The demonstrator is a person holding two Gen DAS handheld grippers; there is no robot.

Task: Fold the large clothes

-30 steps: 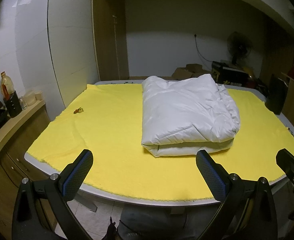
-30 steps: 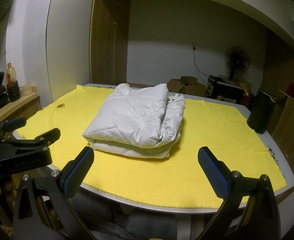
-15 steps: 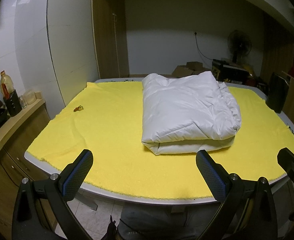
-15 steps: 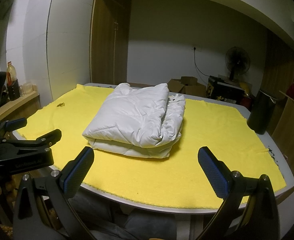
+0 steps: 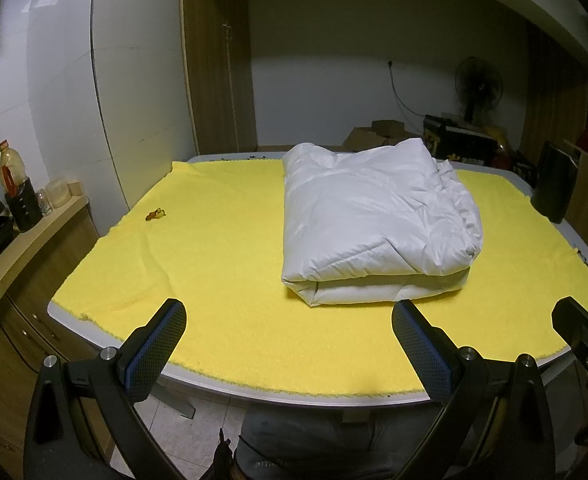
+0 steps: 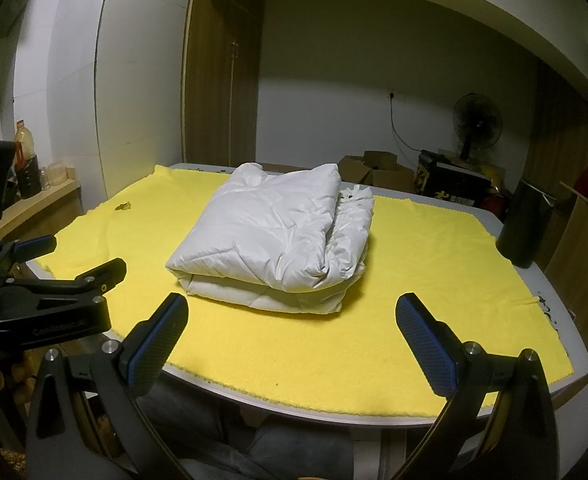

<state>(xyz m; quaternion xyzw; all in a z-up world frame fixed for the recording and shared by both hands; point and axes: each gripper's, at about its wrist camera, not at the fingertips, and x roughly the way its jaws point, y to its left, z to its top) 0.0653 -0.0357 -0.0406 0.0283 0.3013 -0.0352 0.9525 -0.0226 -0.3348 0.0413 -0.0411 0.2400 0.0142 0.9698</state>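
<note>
Both grippers, the left gripper point(image 5: 290, 338) and the right gripper point(image 6: 292, 332), are hovering wide open and empty at the worktop point(image 6: 566, 312) edge, with the folded white jacket point(image 6: 274, 236) lying ahead, slightly nearer the right gripper's fingers point(image 6: 422, 336).

Dim white-walled room, wooden wardrobe point(image 5: 218, 80), standing fan point(image 6: 477, 122)

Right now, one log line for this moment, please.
jacket: folded, on yellow cloth | left tongs: open, empty | right tongs: open, empty | both at near edge, clear of jacket

Grey table point(image 5: 518, 184), yellow cloth point(image 5: 234, 264) covering, folded white jacket point(image 5: 374, 216) atop
</note>
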